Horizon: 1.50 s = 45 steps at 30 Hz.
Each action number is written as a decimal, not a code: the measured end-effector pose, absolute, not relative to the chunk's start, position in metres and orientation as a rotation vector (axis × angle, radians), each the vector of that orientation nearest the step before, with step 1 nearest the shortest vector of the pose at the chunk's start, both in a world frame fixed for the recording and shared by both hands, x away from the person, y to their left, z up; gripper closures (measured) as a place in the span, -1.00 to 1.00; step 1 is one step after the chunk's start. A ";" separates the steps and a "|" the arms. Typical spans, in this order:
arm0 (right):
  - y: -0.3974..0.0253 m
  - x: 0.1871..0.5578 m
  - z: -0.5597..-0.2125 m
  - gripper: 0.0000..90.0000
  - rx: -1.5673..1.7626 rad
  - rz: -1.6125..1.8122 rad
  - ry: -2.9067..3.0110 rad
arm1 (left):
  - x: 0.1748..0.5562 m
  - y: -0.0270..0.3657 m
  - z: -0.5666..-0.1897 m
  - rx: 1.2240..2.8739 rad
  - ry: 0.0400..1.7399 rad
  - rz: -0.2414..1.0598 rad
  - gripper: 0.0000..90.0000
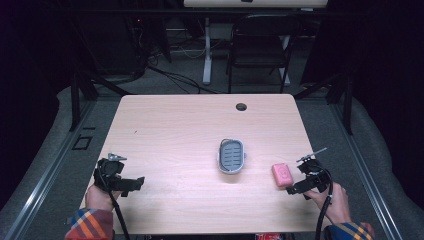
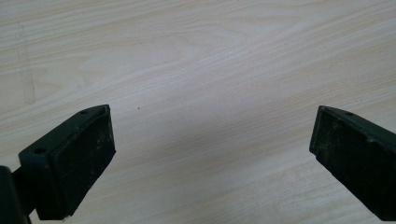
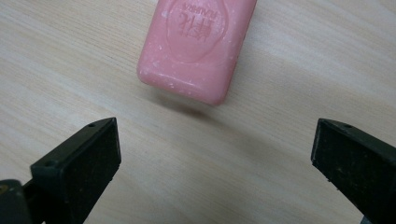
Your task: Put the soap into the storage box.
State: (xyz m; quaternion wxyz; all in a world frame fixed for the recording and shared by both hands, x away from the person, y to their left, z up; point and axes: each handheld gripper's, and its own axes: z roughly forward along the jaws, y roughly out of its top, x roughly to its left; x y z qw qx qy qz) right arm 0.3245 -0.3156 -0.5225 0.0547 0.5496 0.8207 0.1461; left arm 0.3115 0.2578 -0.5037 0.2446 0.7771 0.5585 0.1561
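Right gripper view looks along two black jaws spread wide over bare wood, with a pink bar of soap (image 3: pixel 198 46) lying flat just beyond their tips, apart from both pads and a little left of the centre of the gap. Its stamped face is up and its long axis runs away from the camera, so the jaws look lined up to close across its narrower width; that reads as an approach in which the soap has not been touched. From the high view, the right gripper (image 1: pixel 300 187) sits just beside the soap near the table's right front, its jaws pointing left toward the bar.

Left gripper view has the other pair of jaws equally wide apart, with plain tabletop between them and nothing in reach. The left gripper (image 1: pixel 134 184) rests low near the front left of the table (image 1: pixel 165 125), well apart from the work, probably parked so that it stays out of the way.

A grey soap dish (image 1: pixel 231 156) with a slotted insert stands near the middle of the table, left of the soap and apart from it; it is the likely place for the bar. The wood between soap and dish is clear. A cable hole (image 1: pixel 241 106) lies near the far edge, and a dark folding chair (image 1: pixel 260 47) stands beyond the table.
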 end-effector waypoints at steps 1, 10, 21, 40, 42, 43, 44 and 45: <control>-0.315 0.324 -0.524 -0.98 1.679 0.462 2.476 | 0.311 0.258 -0.504 2.122 1.527 0.426 -1.00; -0.314 0.325 -0.523 -1.00 1.644 0.444 2.503 | 0.313 0.257 -0.504 2.133 1.521 0.425 -1.00; -0.307 0.329 -0.520 -1.00 1.567 0.357 2.547 | 0.313 0.256 -0.504 2.138 1.514 0.422 -1.00; -0.302 0.345 -0.515 -1.00 1.652 0.423 2.564 | 0.314 0.254 -0.505 2.158 1.504 0.419 -1.00; -0.300 0.347 -0.515 -1.00 1.664 0.435 2.563 | 0.314 0.253 -0.505 2.158 1.503 0.418 -1.00; -0.300 0.347 -0.515 -1.00 1.661 0.425 2.562 | 0.314 0.253 -0.505 2.159 1.504 0.417 -1.00; -0.299 0.349 -0.515 -1.00 1.669 0.432 2.554 | 0.314 0.253 -0.505 2.157 1.504 0.418 -1.00; -0.298 0.349 -0.516 -1.00 1.687 0.449 2.528 | 0.314 0.253 -0.505 2.156 1.504 0.418 -1.00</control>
